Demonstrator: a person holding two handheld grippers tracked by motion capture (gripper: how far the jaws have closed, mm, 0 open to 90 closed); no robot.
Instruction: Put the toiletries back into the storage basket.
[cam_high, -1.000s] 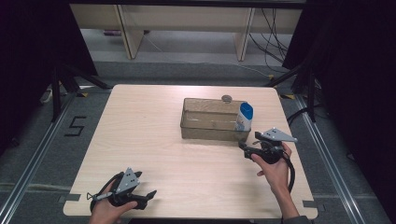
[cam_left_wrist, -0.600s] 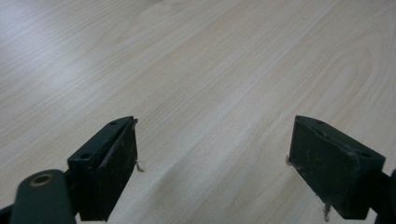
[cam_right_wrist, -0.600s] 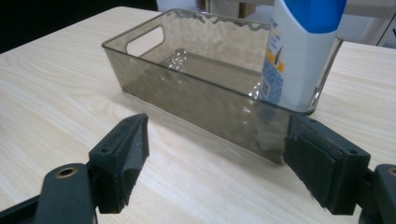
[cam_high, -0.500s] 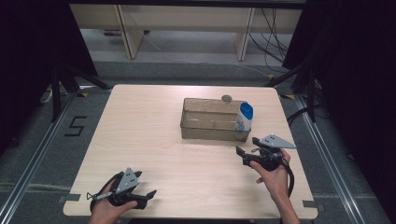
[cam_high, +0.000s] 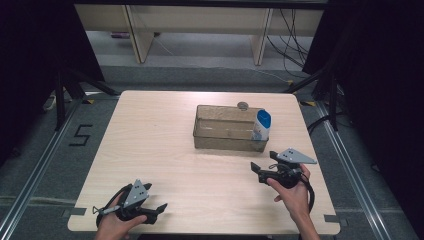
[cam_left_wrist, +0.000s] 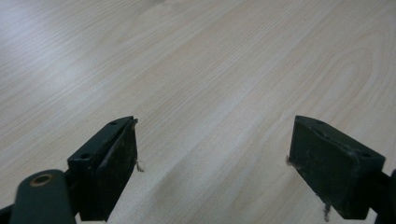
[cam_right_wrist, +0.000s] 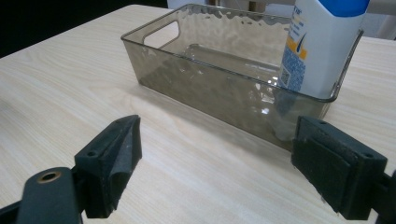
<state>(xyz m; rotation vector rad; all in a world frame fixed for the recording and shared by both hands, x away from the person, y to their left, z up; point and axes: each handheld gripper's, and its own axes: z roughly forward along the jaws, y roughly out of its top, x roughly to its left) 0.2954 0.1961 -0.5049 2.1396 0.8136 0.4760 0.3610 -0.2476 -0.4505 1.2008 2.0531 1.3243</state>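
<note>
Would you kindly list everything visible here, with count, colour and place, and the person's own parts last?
Table: one, light wood grain, centre of the high view.
Bin: one, clear smoky grey, right of centre on the far half of the table.
Bottle: one, white with blue cap, upright in the bin's right end.
Small round object: one, grey, just behind the bin's far wall; too small to identify.
Floor mark "5": one, black, on the floor left of the table.
Left tool: one, black with grey plate, near left edge, jaws open over bare table.
Right tool: one, black with grey plate, in front of the bin, jaws open, nothing between them.
Hands: two, holding the tools.
</note>
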